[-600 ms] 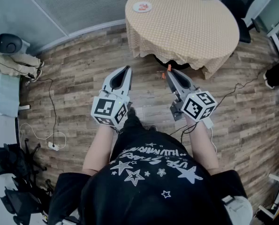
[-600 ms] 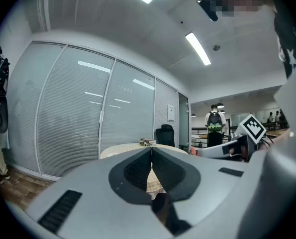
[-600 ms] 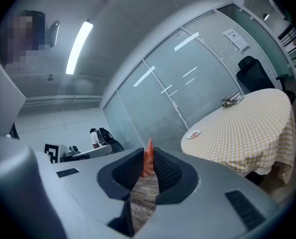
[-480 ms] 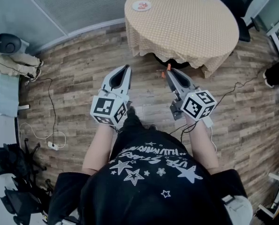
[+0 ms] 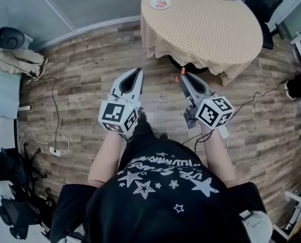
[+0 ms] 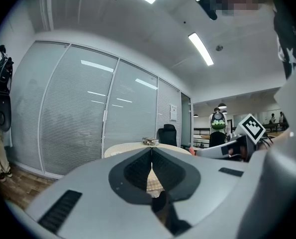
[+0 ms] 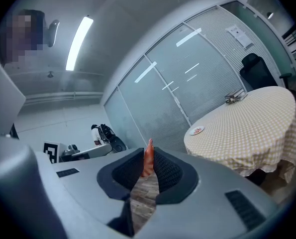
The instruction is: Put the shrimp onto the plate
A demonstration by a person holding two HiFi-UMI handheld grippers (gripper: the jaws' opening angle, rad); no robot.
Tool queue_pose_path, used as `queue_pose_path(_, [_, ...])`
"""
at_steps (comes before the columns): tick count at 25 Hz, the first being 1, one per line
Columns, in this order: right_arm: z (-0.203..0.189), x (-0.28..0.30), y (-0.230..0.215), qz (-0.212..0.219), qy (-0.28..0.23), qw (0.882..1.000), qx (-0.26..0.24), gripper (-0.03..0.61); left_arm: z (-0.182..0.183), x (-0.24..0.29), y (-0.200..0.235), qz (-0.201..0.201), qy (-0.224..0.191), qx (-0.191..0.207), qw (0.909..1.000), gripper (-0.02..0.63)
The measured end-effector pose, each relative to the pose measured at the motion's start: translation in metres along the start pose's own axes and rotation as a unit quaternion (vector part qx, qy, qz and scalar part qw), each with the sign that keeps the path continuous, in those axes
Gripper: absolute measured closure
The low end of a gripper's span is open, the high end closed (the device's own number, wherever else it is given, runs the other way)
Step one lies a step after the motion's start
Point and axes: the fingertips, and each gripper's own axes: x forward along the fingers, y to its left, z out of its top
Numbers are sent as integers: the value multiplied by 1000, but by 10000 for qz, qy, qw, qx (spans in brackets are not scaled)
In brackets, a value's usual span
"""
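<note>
The left gripper point(image 5: 138, 71) hangs over the floor with jaws pressed together on nothing, likely just kept clear. The plate point(image 5: 152, 4) sits far off at the table's point(image 5: 206, 34) left edge. The right gripper point(image 5: 182, 75) pinches the shrimp point(image 7: 148, 159) upright at its tips, probably for the carry there.

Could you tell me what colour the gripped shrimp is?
The shrimp is orange, clearest in the right gripper view.
</note>
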Motion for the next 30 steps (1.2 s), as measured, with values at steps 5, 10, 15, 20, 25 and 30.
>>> queue_pose_path(5, [-4, 17, 2, 7, 80, 10000, 26, 508, -2, 1, 14, 22, 28, -26, 10000, 604])
queue_pose_path(10, [1, 34, -8, -224, 10, 9997, 63, 508, -6, 10, 30, -28, 113, -44, 9999, 604])
queue_pose_path(15, [8, 57, -21, -371, -41, 9991, 192, 508, -6, 26, 54, -112, 175, -48, 9998, 604])
queue_pose_path(20, [22, 88, -32, -496, -97, 9986, 165, 508, -2, 54, 81, -262, 150, -52, 9995, 604])
queue_pose_path(25, [38, 121, -42, -632, -147, 9979, 65, 508, 8, 82, 110, -413, 13, -56, 9991, 604])
queue_pose_path(30, [49, 152, -49, -793, -179, 9967, 41, 508, 16, 102, 141, -512, -69, -75, 9986, 604])
